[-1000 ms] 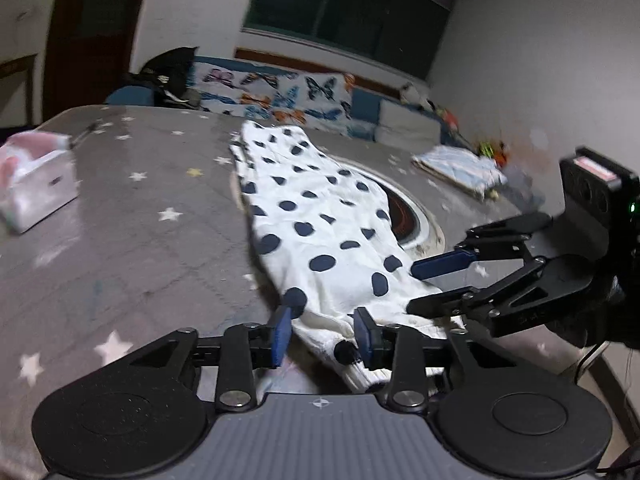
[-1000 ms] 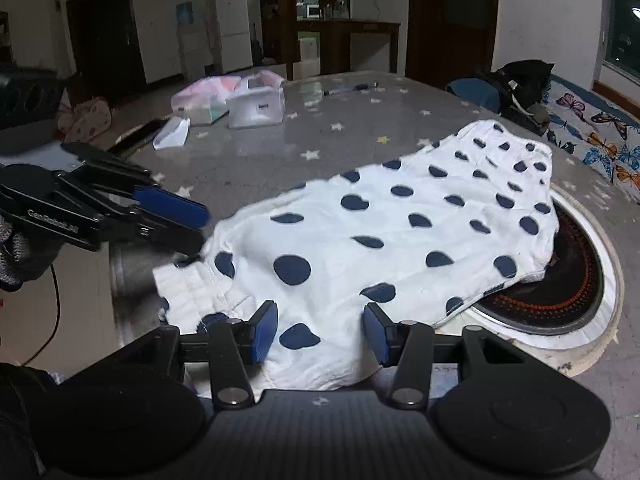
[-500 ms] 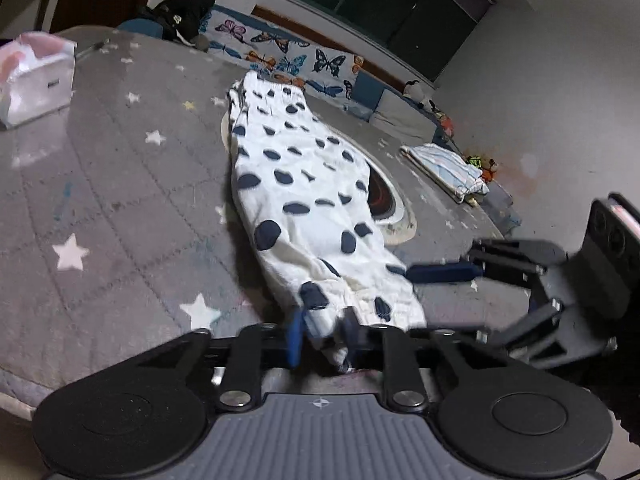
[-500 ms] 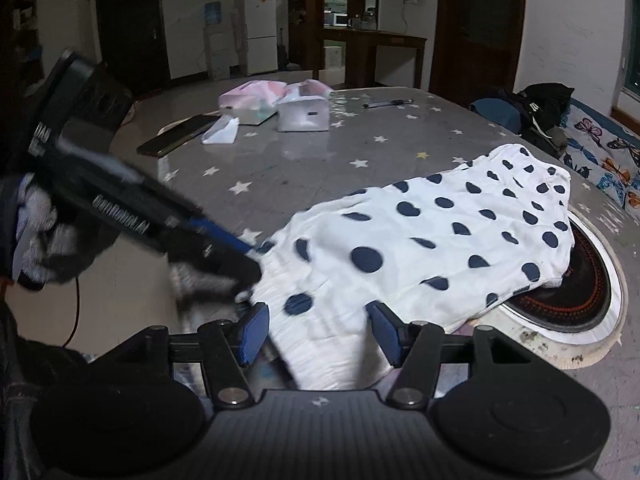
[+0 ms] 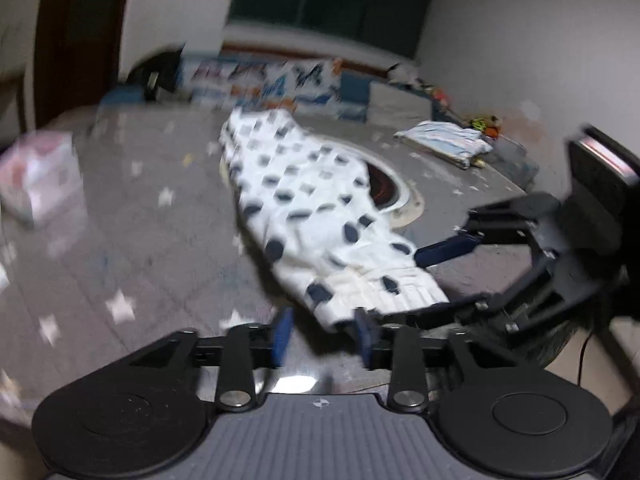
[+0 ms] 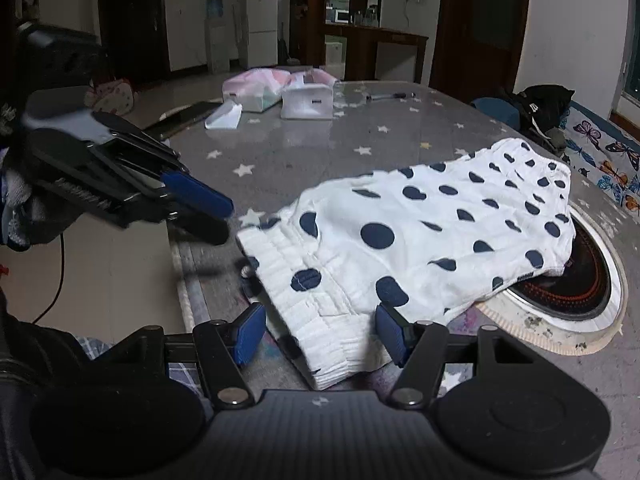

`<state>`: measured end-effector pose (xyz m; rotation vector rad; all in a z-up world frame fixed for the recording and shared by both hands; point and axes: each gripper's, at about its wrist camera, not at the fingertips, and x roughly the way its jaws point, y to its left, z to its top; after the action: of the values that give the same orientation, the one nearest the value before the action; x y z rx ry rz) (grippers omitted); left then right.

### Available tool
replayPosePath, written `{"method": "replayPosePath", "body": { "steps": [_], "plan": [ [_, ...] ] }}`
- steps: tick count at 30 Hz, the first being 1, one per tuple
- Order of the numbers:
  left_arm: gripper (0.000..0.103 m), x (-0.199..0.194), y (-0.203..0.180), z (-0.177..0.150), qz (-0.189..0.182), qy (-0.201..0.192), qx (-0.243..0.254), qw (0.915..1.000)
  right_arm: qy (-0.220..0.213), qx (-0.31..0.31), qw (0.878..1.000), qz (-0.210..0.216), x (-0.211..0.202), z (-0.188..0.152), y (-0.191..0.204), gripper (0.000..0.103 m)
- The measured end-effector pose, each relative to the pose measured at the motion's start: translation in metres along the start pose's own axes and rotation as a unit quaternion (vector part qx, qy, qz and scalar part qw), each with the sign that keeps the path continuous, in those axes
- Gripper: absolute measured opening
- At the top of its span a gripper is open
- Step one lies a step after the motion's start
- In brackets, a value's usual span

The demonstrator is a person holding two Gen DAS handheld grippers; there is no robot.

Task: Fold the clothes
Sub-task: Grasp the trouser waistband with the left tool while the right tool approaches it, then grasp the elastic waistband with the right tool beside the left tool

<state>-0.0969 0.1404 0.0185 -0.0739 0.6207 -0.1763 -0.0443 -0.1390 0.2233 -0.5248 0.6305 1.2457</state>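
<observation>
So my right claw is spread wide with the ribbed waistband of the spotted shorts sitting right between the pads, nothing pinched yet; my left claw is apart too, the waistband corner just ahead of it, though that view is badly smeared; the shorts lie flat on the starry table, stretching away from me, far end draped over the round burner; fabric looks thin, floppy and light, so it'll sag and bunch if grabbed mid-panel; I'd reckon the thick gathered waistband is the spot, one claw per corner, since it gives the pads something chunky to bite.
</observation>
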Motion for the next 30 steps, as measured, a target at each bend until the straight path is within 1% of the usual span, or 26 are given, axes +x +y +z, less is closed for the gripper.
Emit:
{"method": "replayPosePath", "body": {
  "steps": [2, 4, 8, 11, 12, 14, 16, 17, 20, 21, 22, 23, 27, 30],
  "plan": [
    [0.052, -0.001, -0.014, 0.001, 0.01, -0.014, 0.048, 0.9987, 0.0, 0.0, 1.0, -0.002, -0.001, 0.0, -0.001, 0.062],
    [0.054, 0.006, -0.026, 0.0, 0.009, -0.018, 0.087, 0.996, 0.002, 0.001, 1.0, -0.003, 0.0, -0.001, -0.001, 0.062],
    [0.054, 0.031, -0.038, -0.006, 0.016, -0.002, 0.144, 0.9895, 0.004, 0.002, 1.0, -0.007, -0.004, -0.004, -0.002, 0.063],
    [0.053, 0.043, -0.045, -0.01, 0.028, 0.003, 0.186, 0.9822, 0.005, 0.003, 1.0, -0.012, -0.007, -0.005, -0.003, 0.063],
    [0.05, 0.046, -0.048, -0.012, 0.036, 0.003, 0.201, 0.9788, 0.006, 0.003, 1.0, -0.013, -0.008, -0.006, -0.004, 0.063],
    [0.033, 0.052, -0.052, -0.015, 0.048, 0.006, 0.225, 0.9732, 0.006, 0.003, 1.0, -0.017, -0.009, -0.007, -0.004, 0.063],
    [0.027, 0.054, -0.051, -0.014, 0.051, 0.008, 0.228, 0.9724, 0.007, 0.001, 1.0, -0.021, -0.011, -0.008, -0.005, 0.063],
    [0.021, 0.053, -0.05, -0.012, 0.048, 0.007, 0.226, 0.9728, 0.007, -0.001, 1.0, -0.022, -0.012, -0.008, -0.006, 0.063],
    [0.016, 0.051, -0.045, -0.002, 0.04, 0.006, 0.219, 0.9749, 0.009, -0.007, 0.999, -0.03, -0.017, -0.01, -0.009, 0.066],
    [0.016, 0.051, -0.043, 0.003, 0.037, 0.007, 0.216, 0.9757, 0.009, -0.011, 0.999, -0.034, -0.019, -0.011, -0.01, 0.068],
    [0.016, 0.05, -0.04, 0.008, 0.034, 0.007, 0.213, 0.9764, 0.009, -0.016, 0.999, -0.038, -0.02, -0.012, -0.01, 0.073],
    [0.016, 0.05, -0.038, 0.012, 0.031, 0.007, 0.21, 0.9772, 0.01, -0.022, 0.999, -0.042, -0.021, -0.013, -0.01, 0.074],
    [0.015, 0.051, -0.03, 0.034, 0.009, 0.016, 0.195, 0.9805, 0.014, -0.06, 0.996, -0.06, -0.017, -0.017, -0.007, 0.074],
    [0.015, 0.054, -0.022, 0.05, -0.011, 0.029, 0.181, 0.9831, 0.007, -0.087, 0.994, -0.066, -0.009, -0.018, -0.003, 0.075]
  ]
}}
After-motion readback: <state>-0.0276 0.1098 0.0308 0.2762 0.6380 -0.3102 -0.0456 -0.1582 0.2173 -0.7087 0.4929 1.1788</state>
